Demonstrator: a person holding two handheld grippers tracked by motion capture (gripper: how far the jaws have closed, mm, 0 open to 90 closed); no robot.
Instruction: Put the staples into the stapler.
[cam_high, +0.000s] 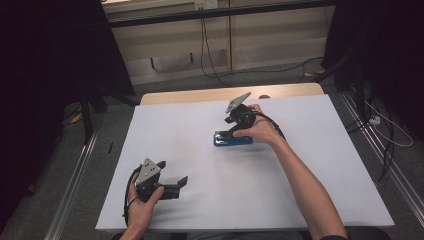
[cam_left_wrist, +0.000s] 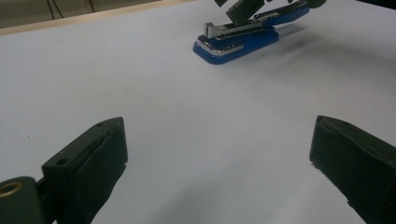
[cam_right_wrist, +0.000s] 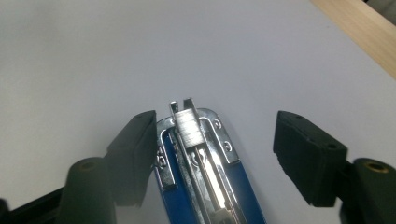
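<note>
**Straddling the stapler with jaws apart**

Reaching forward over the table (cam_high: 165, 125), the person's right forearm runs from the bottom right edge up toward the table's middle, hand wrapped over the right gripper (cam_high: 231, 134). That gripper tips down and back toward the person, grey plate up, jaws low over the stapler (cam_high: 233, 139). In the right gripper view the jaws stand apart with the stapler (cam_right_wrist: 201, 158) between them: the left jaw sits just beside or touching the stapler's metal edge, cannot tell which, while the right jaw is clear of it with bare table between. No squeeze on it.

Left hand sits near the table's front left corner, wrist bent, fingers around the left gripper (cam_high: 172, 176), which points right and a bit forward, level with the surface. Its jaws are spread wide in the left gripper view, nothing but white table between them.

Stapler: blue body, chrome base plate and metal magazine. It lies on the white table a bit right of centre, well apart from the left gripper. Top arm hinged up, open, seen in the left gripper view (cam_left_wrist: 236, 42). A staple strip shows at the front of the magazine in the right gripper view, pusher tabs sticking past it. Base flat on the table.
</note>
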